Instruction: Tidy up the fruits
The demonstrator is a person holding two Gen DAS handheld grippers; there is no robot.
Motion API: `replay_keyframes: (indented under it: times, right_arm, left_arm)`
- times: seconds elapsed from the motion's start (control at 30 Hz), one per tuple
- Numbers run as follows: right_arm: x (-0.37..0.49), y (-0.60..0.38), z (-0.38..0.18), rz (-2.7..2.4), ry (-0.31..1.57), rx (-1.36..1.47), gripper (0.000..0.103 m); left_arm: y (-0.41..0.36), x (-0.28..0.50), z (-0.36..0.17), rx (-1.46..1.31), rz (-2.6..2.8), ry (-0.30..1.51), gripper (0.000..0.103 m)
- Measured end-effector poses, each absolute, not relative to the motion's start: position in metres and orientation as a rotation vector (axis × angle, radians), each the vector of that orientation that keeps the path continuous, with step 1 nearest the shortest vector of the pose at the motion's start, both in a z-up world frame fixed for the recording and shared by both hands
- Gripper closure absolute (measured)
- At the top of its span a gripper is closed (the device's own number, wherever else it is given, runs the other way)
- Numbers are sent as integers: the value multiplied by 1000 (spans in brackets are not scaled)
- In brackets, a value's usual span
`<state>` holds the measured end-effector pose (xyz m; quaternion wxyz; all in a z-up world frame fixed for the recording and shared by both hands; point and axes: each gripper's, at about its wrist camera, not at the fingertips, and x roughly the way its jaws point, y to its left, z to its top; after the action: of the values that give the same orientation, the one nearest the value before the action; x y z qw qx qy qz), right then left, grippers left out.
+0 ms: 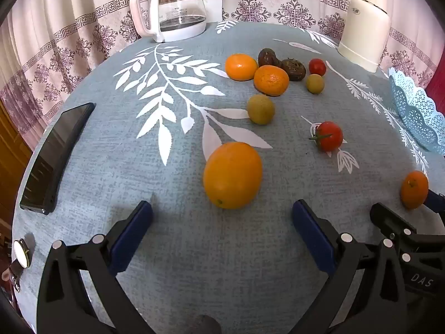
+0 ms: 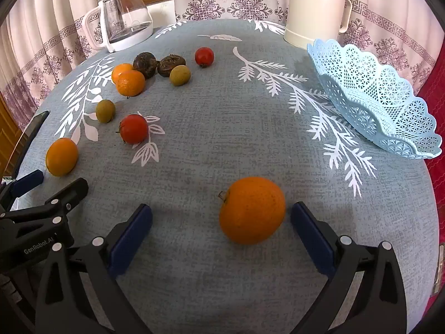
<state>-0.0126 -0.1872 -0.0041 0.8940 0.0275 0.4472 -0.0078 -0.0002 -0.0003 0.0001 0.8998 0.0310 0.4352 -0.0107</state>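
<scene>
Orange against grey-blue cloth: left wrist view first. Left gripper point(image 1: 222, 217) spread wide, both blue pads clear of everything, nothing between them. Large orange point(image 1: 232, 175) resting on the tablecloth point(image 1: 111, 153) just above centre of the frame, directly ahead of the gap and slightly toward the right-hand pad; not touched. Long axis tilted, running lower left to upper right, navel end toward the fingers. Second orange point(image 1: 414, 189) at the right edge, beside the tip of the right gripper point(image 1: 411, 211), which enters from the lower right. Smaller fruit clustered in the upper centre; red tomato point(image 1: 328, 135) mid-right; blue basket point(image 1: 417, 117) cut off at the right edge. Right wrist view next. Right gripper point(image 2: 221, 217) likewise spread wide, pinching nothing. Stemmed orange point(image 2: 252, 210) sitting low in the frame, between the fingertips but off centre, nearly against the right-hand pad and well apart from the left-hand one; no contact confirmed. Blue basket point(image 2: 375, 97) empty as far as visible, upper right of the frame, well apart from that orange. Left gripper point(image 2: 52, 186) seen at the lower left edge near the large orange point(image 2: 61, 156). Judged: each hand nearer its own orange; right hand nearer the basket, needing a small shift toward the right of the frame to centre the fruit before closing.
</scene>
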Motion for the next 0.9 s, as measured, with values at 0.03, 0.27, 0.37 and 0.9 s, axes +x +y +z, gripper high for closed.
replay_keyframes:
  times: [0.03, 0.27, 0.37, 0.9]
  right_arm:
    - [-13, -187, -4, -14, 927, 60, 5]
    - [-13, -188, -4, -13, 926, 63, 5]
    - [-13, -190, -4, -13, 925, 63, 5]
    - [-12, -188, -4, -14, 927, 61, 5]
  left_arm:
    - [0, 0, 0, 66, -21, 900, 2]
    - [-1, -2, 0, 62, -21, 898, 2]
    - [-1, -1, 0, 65, -21, 902, 2]
    - [0, -1, 0, 63, -22, 903, 2]
